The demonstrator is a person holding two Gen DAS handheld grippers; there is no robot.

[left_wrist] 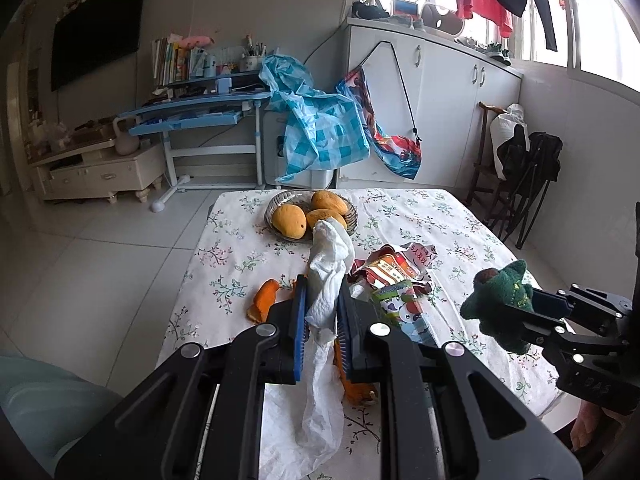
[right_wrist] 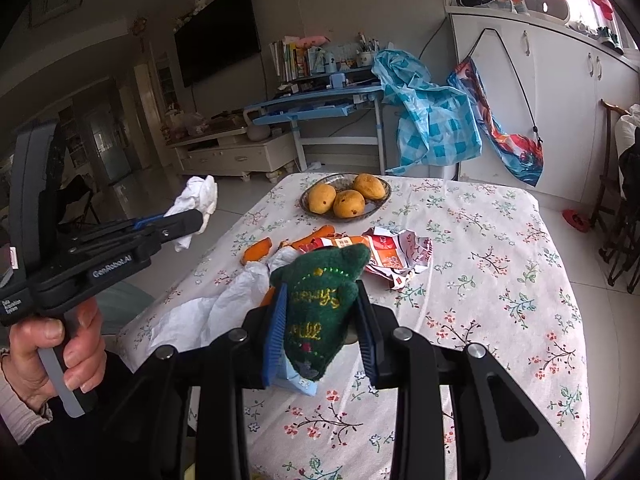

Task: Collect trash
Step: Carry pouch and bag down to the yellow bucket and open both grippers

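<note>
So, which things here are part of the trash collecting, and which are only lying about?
Part of the job:
- white plastic bag, clamped in the left gripper
- crumpled snack wrappers
- orange peel
- small drink carton

Only lying about:
- bowl with three mangoes
- green knitted toy, oddly held in the right gripper
- floral tablecloth

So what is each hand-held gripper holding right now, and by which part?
The left hand-held gripper pinches a white plastic bag partway along its length; the right hand-held gripper clamps a green knitted toy around its middle.
</note>
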